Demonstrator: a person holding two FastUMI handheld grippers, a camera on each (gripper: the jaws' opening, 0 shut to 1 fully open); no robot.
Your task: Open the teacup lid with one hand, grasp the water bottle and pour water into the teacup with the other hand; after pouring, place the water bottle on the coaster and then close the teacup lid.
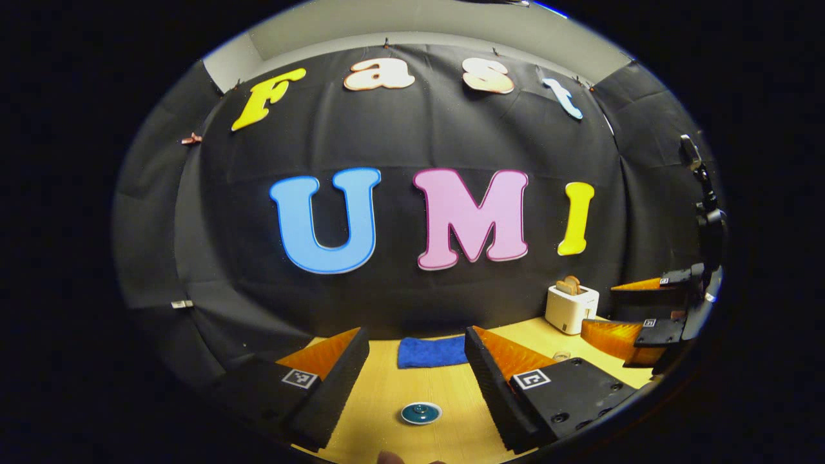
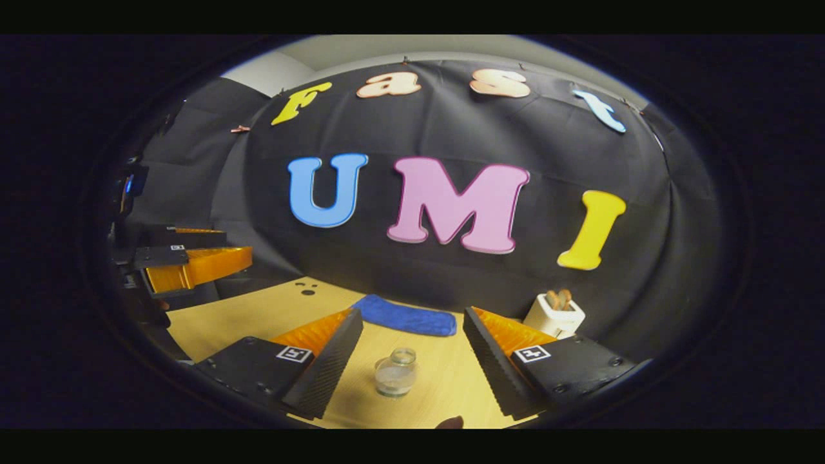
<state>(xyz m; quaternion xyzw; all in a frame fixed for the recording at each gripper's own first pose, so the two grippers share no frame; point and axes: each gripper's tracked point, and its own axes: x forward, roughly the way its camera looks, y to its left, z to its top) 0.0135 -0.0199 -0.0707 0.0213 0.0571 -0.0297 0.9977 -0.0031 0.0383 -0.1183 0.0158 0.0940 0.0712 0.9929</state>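
Note:
The teacup's round teal lid [image 1: 421,413], with a small knob, sits on the wooden table [image 1: 387,393] in the left gripper view. It lies low between the fingers of my left gripper [image 1: 416,332], which stands open and apart from it. In the right gripper view a small clear water bottle [image 2: 395,374] stands upright on the table. My right gripper [image 2: 412,312] is open above and around it without touching. The right gripper [image 1: 635,322] also shows at the far right of the left gripper view. The left gripper [image 2: 193,264] is at the far left of the right gripper view.
A folded blue towel [image 1: 432,352] [image 2: 406,317] lies at the back of the table by the black wall. A white toaster [image 1: 571,308] [image 2: 554,314] with bread slices stands at the back right. Small dark marks [image 2: 308,288] dot the table's far left.

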